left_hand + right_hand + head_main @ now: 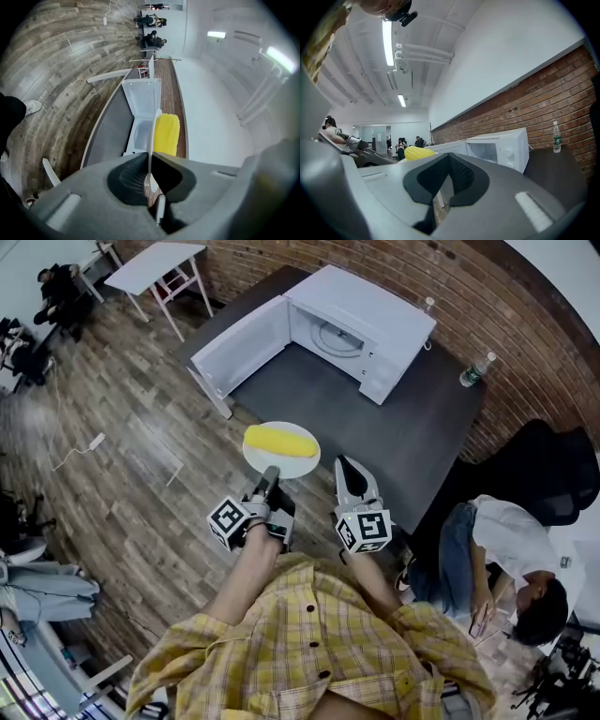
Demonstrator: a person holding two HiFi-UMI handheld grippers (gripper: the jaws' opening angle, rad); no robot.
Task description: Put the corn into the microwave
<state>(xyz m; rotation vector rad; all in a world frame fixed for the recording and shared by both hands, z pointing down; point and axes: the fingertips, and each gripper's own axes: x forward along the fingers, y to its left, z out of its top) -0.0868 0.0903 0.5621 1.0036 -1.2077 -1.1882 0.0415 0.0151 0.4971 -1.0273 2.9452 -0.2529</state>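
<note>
Corn (280, 440) sits on the plate (304, 465) whose rim your left gripper (270, 474) fingers pinch, right gripper (344, 467) fingers together and empty; carry step, next slide it level into the open microwave (370, 310) on the desk (394, 427).
</note>
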